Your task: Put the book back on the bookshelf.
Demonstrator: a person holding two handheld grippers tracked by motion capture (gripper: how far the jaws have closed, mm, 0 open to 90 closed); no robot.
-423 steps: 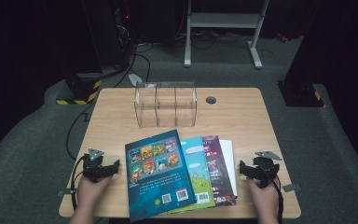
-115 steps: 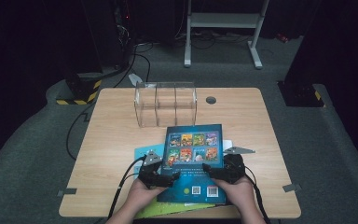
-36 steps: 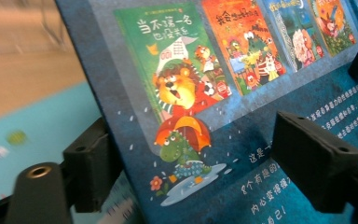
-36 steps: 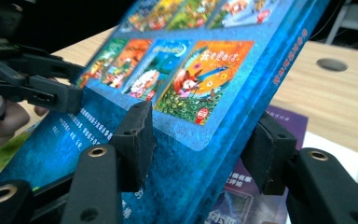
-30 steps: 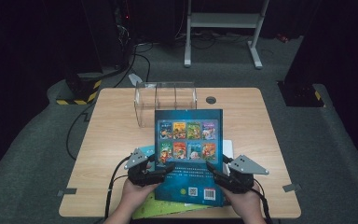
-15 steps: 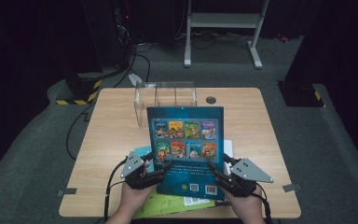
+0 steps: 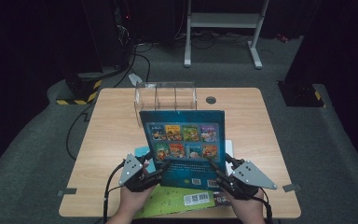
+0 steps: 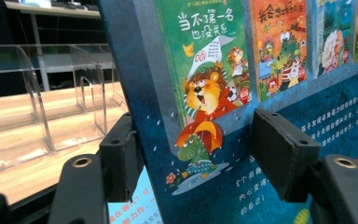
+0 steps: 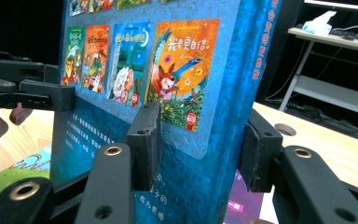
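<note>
Book (image 7: 182, 147) is standing tilted up off table (image 7: 112, 140), w/ left gripper (image 7: 150, 171) & right gripper (image 7: 219, 175) jaws closing, gripping its lower edges.

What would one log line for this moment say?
book: raised, tilted | left gripper: closing, at left edge | right gripper: closing, at right edge

High cam overhead, gripper cams close, share book (image 7: 184, 144)
</note>
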